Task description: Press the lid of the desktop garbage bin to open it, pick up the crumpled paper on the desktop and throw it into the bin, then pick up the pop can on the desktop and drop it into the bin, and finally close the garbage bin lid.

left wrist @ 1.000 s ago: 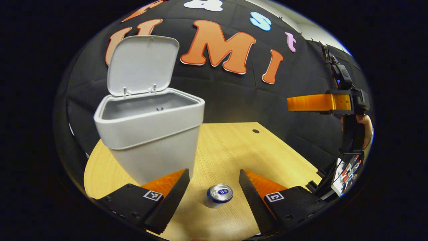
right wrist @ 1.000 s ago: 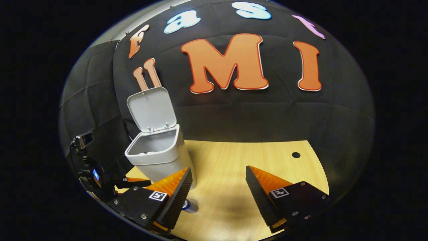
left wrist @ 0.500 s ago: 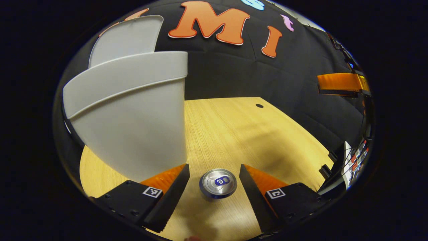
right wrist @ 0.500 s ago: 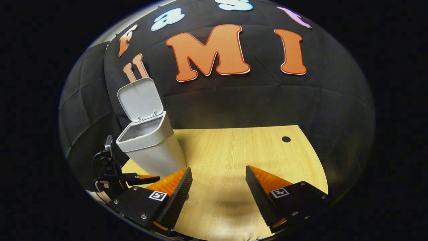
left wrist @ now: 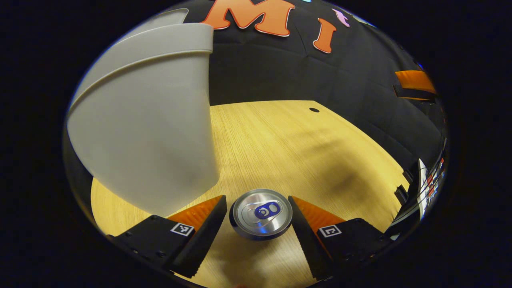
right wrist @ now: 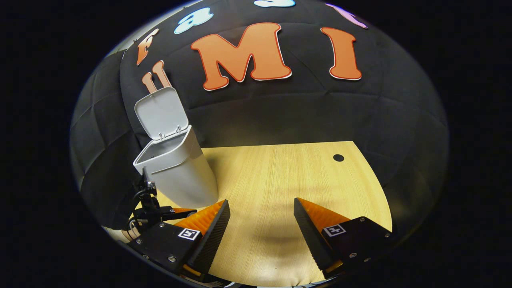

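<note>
Straddling an upright pop can (left wrist: 261,214), the left gripper (left wrist: 257,224) has its fingers spread wide, one on each side of the can's rim and seemingly not yet pressing it. The can stands on the wooden surface (left wrist: 288,144) just beside the base of the grey garbage bin (left wrist: 148,124), whose wall looms close on the left of the left gripper view. In the right gripper view the bin's lid (right wrist: 161,113) stands raised, and the right gripper (right wrist: 260,228) hovers over bare surface with its fingers wide apart, holding nothing. No crumpled paper lies on the surface.

Judged from here, the main risk is an uneven close: one finger meeting the can first could tip it or roll it away. A thin can may also dent or slip. With the bin so near, the nearer finger could nudge it during the lift.
</note>
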A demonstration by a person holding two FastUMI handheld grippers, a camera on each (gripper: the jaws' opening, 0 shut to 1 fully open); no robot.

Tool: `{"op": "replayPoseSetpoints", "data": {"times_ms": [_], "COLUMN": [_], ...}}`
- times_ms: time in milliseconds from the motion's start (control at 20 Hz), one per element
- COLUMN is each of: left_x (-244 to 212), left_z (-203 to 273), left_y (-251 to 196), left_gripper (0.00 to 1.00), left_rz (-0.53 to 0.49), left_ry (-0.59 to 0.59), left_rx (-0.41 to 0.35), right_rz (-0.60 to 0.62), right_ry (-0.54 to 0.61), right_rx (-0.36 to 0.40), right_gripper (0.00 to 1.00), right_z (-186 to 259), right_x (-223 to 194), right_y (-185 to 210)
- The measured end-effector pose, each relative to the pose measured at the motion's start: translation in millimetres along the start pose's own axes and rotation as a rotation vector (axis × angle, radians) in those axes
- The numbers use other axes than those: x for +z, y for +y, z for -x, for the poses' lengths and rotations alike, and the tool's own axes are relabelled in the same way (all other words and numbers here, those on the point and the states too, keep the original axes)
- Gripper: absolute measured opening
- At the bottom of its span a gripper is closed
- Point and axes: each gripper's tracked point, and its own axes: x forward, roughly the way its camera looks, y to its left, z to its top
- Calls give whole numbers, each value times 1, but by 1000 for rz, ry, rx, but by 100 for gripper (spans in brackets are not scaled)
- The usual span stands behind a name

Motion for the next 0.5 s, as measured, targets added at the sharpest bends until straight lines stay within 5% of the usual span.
{"op": "replayPoseSetpoints", "data": {"times_ms": [500], "left_x": [-3], "left_z": [-4], "left_y": [1], "left_gripper": [86], "left_rz": [30], "left_ry": [-10], "left_rx": [2], "right_rz": [0], "right_ry": [58], "right_rx": [-2], "right_gripper": [96], "right_z": [-3], "right_x": [-16], "right_y": [-3]}}
